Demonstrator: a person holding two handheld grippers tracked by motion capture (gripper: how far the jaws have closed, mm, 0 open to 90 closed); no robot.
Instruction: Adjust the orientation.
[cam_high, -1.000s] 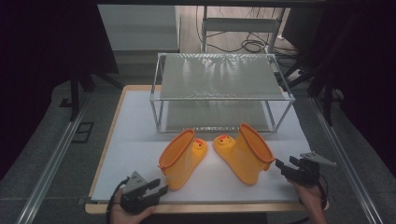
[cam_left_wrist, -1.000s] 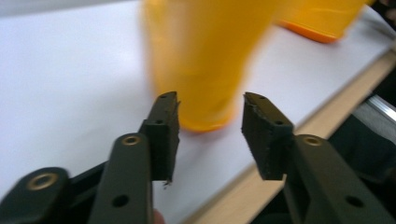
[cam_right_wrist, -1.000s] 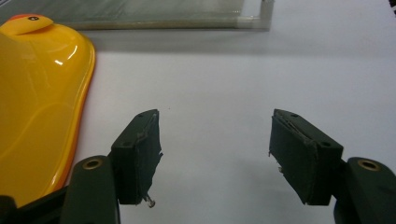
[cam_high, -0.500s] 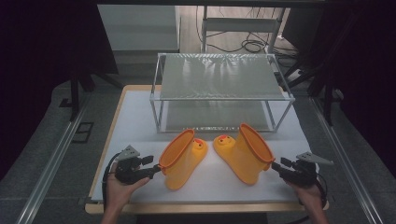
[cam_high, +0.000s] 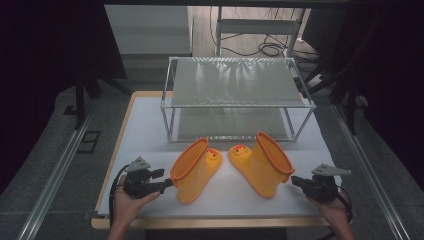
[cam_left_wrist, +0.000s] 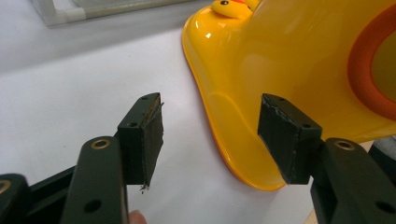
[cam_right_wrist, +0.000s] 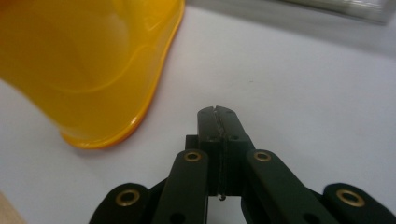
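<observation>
Both yellow boots lie just in front of the wire rack (cam_high: 235, 95), neither lifted. Your left gripper (cam_left_wrist: 210, 130), jaws just opened wide, faces the left boot (cam_high: 192, 170); your right gripper (cam_right_wrist: 218, 122), pinched closed on nothing, waits beside the right boot (cam_high: 262, 162).

A: Two yellow boots on a white table (cam_high: 150, 130), toes pointing at each other. Left boot (cam_high: 194, 170) tipped over toward the left gripper (cam_high: 167, 184), which sits just beside its orange rim.

B: Yep. Right boot (cam_high: 262, 164) leaning too, with the right gripper (cam_high: 295, 180) just off its cuff, not touching. Wire rack (cam_high: 235, 82) standing right behind both.
</observation>
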